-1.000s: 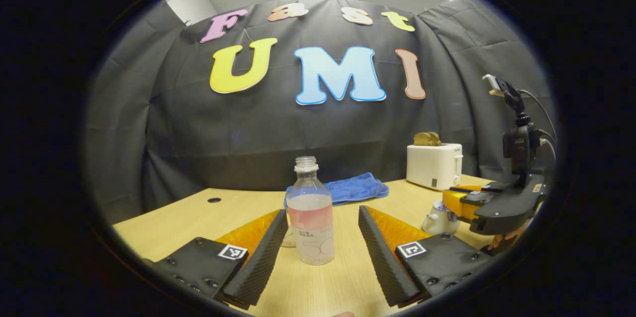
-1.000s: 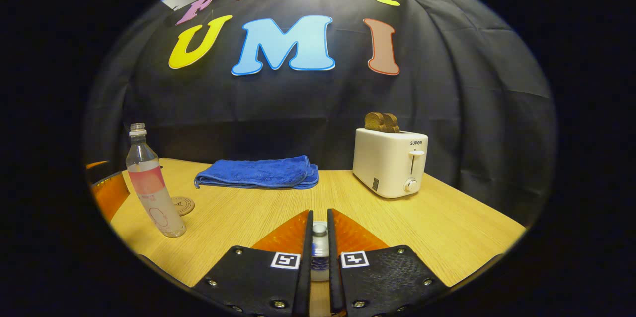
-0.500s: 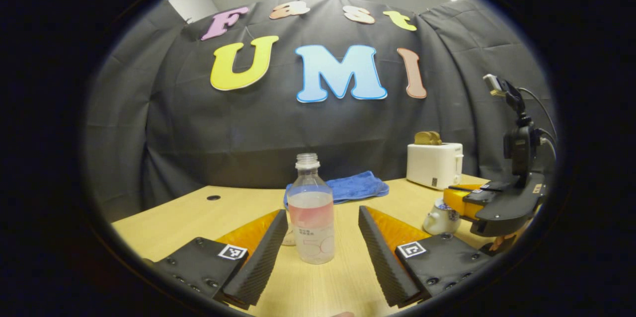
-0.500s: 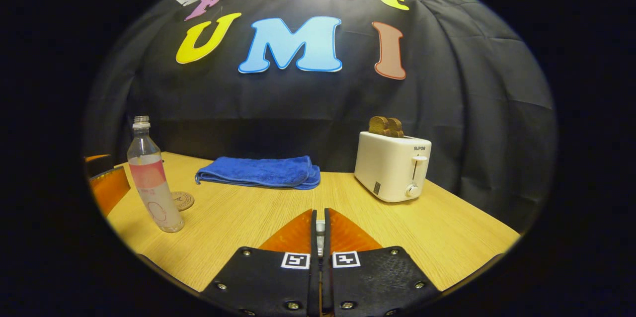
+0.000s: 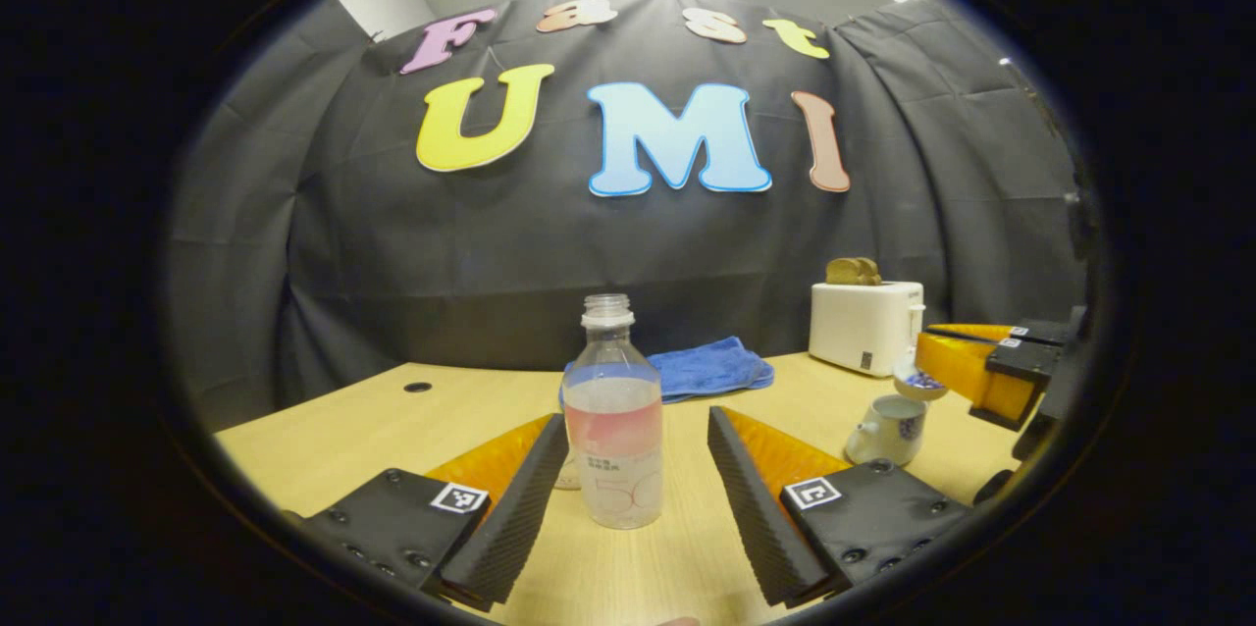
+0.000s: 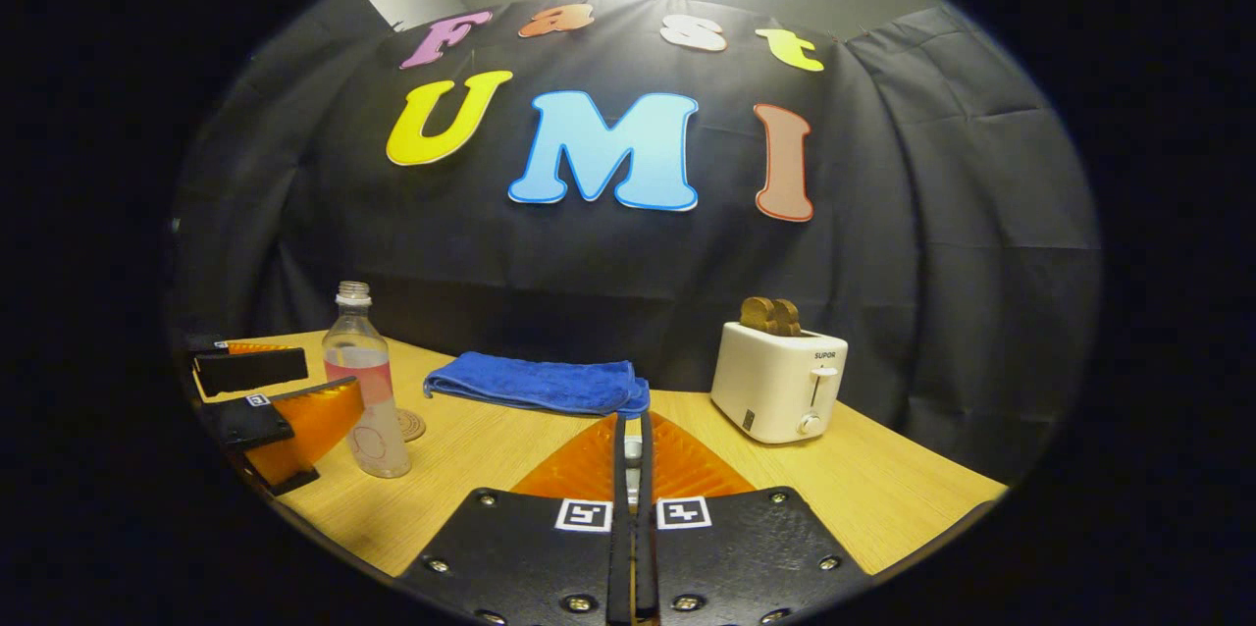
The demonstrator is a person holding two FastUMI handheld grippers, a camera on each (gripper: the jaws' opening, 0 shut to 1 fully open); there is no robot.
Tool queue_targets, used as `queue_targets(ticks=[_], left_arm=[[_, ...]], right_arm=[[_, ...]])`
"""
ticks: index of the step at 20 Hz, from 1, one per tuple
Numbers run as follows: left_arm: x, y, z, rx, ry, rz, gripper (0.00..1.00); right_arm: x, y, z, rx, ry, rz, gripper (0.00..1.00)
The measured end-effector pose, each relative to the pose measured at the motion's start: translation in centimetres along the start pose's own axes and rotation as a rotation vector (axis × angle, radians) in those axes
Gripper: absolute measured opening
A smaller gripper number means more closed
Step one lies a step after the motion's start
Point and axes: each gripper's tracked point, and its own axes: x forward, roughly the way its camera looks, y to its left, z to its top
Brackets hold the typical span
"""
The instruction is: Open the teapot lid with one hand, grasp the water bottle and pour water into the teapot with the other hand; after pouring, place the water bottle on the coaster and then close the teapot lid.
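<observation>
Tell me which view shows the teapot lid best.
The left gripper view: the teapot lid hangs lifted above the open teapot, held by the right tool. The right gripper view gives just a sliver of it between that tool's closed fingers.

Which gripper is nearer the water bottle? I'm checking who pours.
Left. The left gripper has its open fingers either side of the water bottle; the right gripper holds the lid above the teapot.

A staged recording booth: black cloth wall (image 6: 932,243) behind a wooden table (image 6: 883,479) with toaster (image 6: 780,381).
</observation>
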Motion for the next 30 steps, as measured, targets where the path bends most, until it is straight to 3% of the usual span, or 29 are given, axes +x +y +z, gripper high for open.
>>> queue_targets(ticks=[3, 12, 16, 18, 24, 30], left_arm=[[1.5, 0.7, 0.1, 0.018, -0.006, 0.033, 0.99], [6.3, 1.6, -3.1, -0.036, 0.046, 0.050, 1.00], [7.5, 1.5, -2.9, 0.008, 0.038, 0.042, 1.00], [7.3, 1.6, -2.8, 0.001, 0.047, 0.042, 0.88], [6.2, 1.4, -2.6, 0.015, 0.067, 0.030, 0.87], [5.6, -0.5, -1.4, 0.178, 0.061, 0.004, 0.87]], right_arm=[[-0.3, 0.9, -0.1, 0.014, 0.001, 0.036, 0.02], [-0.6, 0.8, 0.0, 0.031, -0.007, 0.044, 0.02], [-1.0, 1.1, 0.2, 0.028, -0.005, 0.055, 0.02], [-1.5, 1.2, 0.7, 0.018, -0.019, 0.059, 0.02], [-7.8, 1.3, 1.3, 0.011, -0.037, 0.076, 0.02], [-15.0, 0.7, 0.4, 0.057, -0.010, 0.103, 0.02]])
